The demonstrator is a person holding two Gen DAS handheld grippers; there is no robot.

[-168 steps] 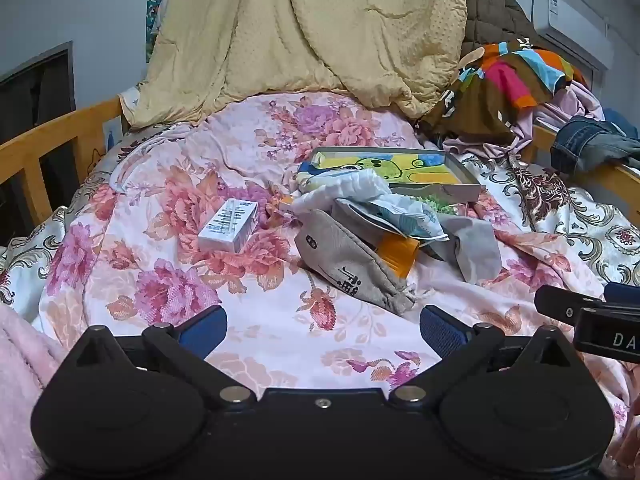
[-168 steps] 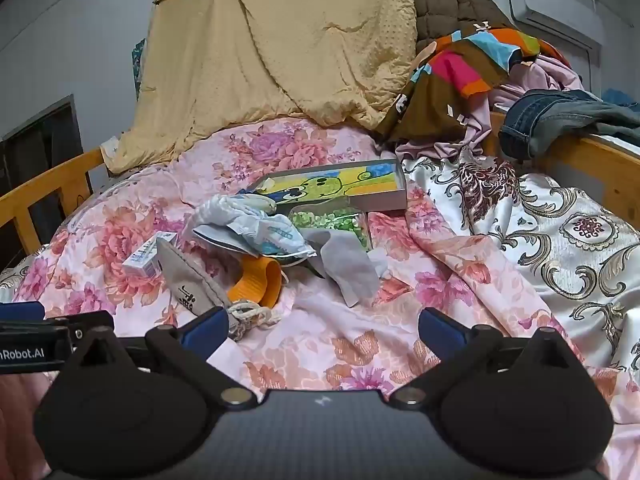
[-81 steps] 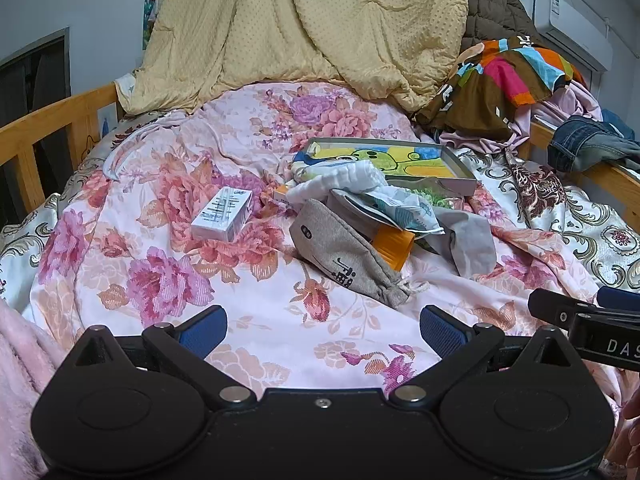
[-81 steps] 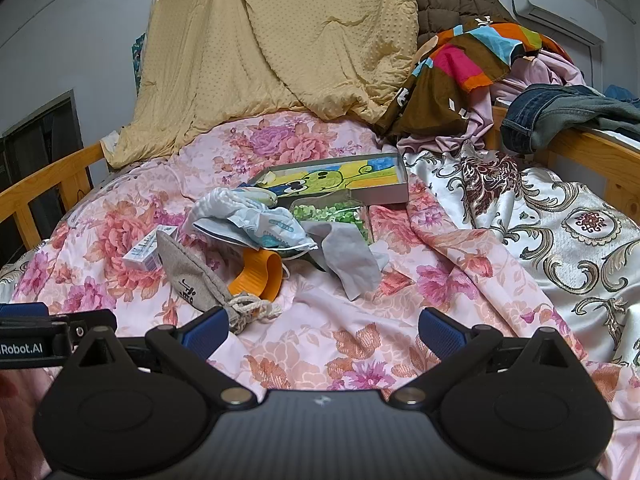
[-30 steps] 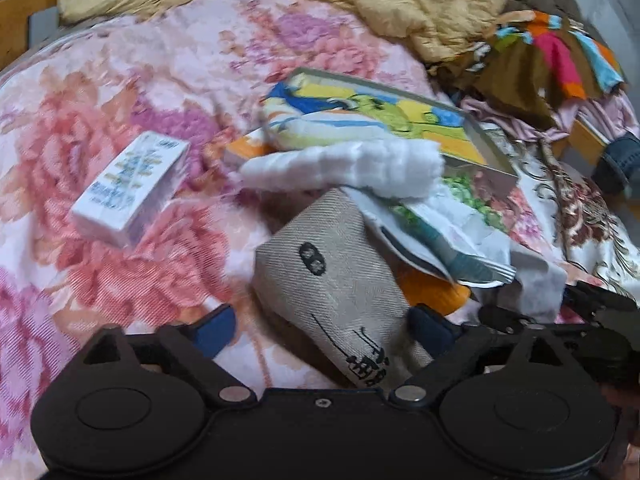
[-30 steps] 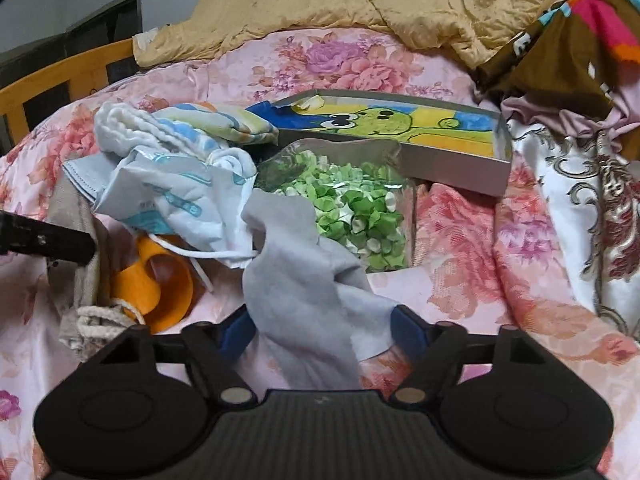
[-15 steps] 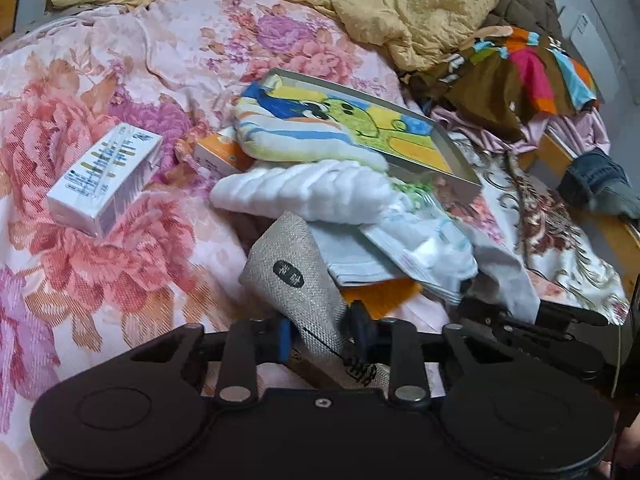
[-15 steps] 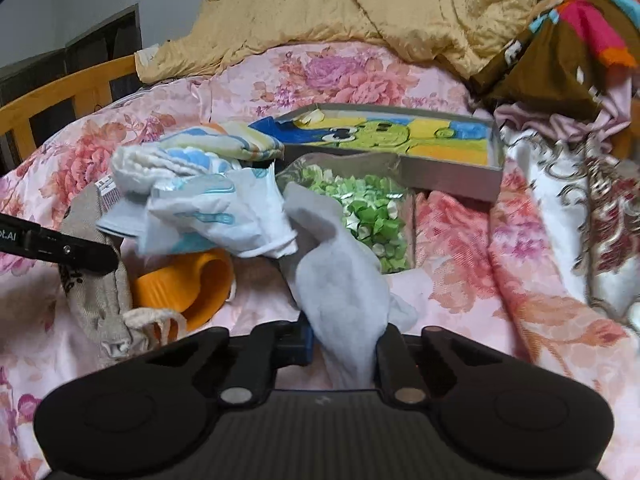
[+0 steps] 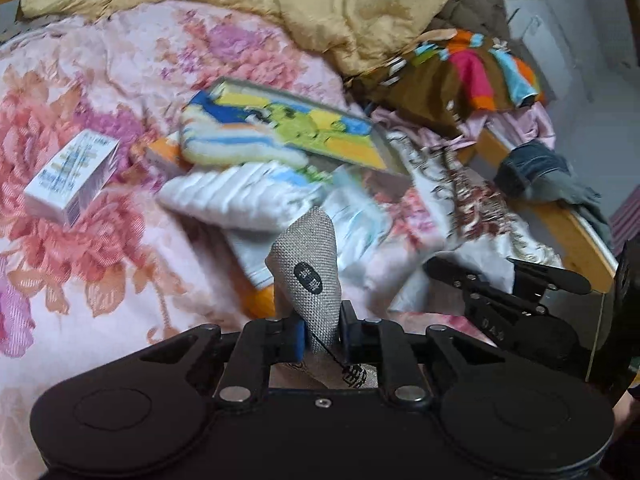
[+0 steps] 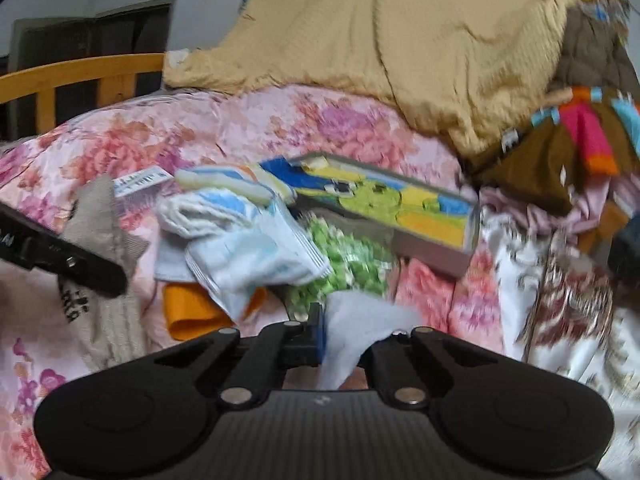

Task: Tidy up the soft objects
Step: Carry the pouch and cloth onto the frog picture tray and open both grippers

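Your left gripper (image 9: 322, 338) has just been closing and is now clamped on the grey woven pouch (image 9: 310, 276), which stands up between the blue pads above the floral quilt (image 9: 100, 260). Your right gripper (image 10: 344, 340) is pinched tight on the pale grey cloth (image 10: 356, 328), its corner bunched between the jaws just in front of the bag of green pieces (image 10: 348, 260). Behind both, the white folded towel (image 9: 240, 196) lies against the cartoon picture box (image 9: 320, 132).
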